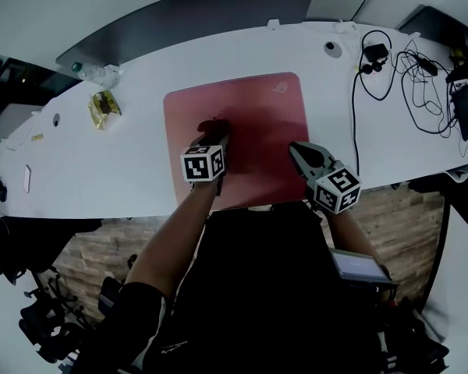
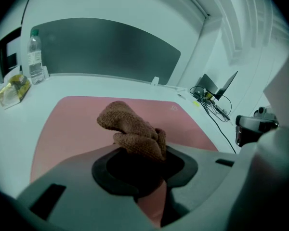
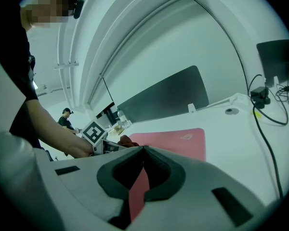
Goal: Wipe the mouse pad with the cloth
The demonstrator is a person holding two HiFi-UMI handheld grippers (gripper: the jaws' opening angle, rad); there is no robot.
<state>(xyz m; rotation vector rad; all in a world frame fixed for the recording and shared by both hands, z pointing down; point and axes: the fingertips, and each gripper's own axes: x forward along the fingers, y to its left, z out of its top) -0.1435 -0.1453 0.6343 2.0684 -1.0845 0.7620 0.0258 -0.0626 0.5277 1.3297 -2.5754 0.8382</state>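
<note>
Seemingly mid-wipe; no marks showing how much of the pink mouse pad (image 1: 257, 115), at the tabletop (image 1: 140, 76) near edge, is left to do. Brown cloth (image 2: 132, 131) pinched by the left gripper (image 1: 215, 135) fingers (image 2: 103, 167), bunched ahead of their tips over the pad's left half. Right gripper (image 1: 303, 154) fingers (image 3: 164, 172) pressed together, empty, above the pad's near right corner.
</note>
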